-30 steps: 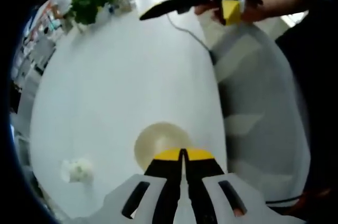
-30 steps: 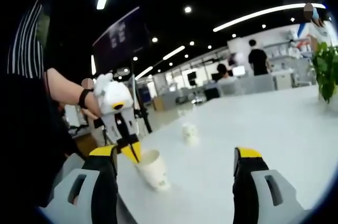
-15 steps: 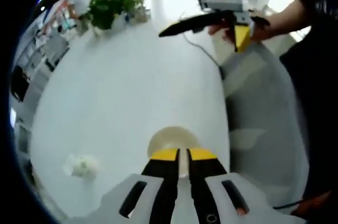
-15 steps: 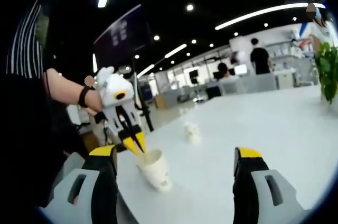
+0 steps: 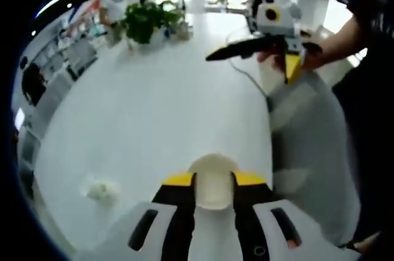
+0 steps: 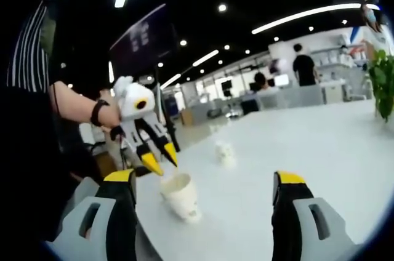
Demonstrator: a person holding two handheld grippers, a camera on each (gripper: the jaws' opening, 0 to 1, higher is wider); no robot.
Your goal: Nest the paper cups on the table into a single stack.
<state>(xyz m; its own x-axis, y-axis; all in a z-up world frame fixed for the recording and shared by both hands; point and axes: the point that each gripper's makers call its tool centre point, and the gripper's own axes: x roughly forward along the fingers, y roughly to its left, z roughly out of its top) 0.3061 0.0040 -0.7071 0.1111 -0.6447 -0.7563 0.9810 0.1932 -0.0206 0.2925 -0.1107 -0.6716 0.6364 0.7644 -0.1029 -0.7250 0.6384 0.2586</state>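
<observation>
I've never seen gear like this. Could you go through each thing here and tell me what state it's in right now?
Left gripper: open, jaws spread just above the near cup, holding nothing.
Right gripper: open wide, empty, held above the table.
Near cup: upright on the table, mouth up, empty, not stacked.
Far cup: standing alone farther along the table, apart from the near cup.
Plant: upright at the table's far end.

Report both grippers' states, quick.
Left gripper: open, fingers above the cup, holding nothing.
Right gripper: open, holding nothing.
</observation>
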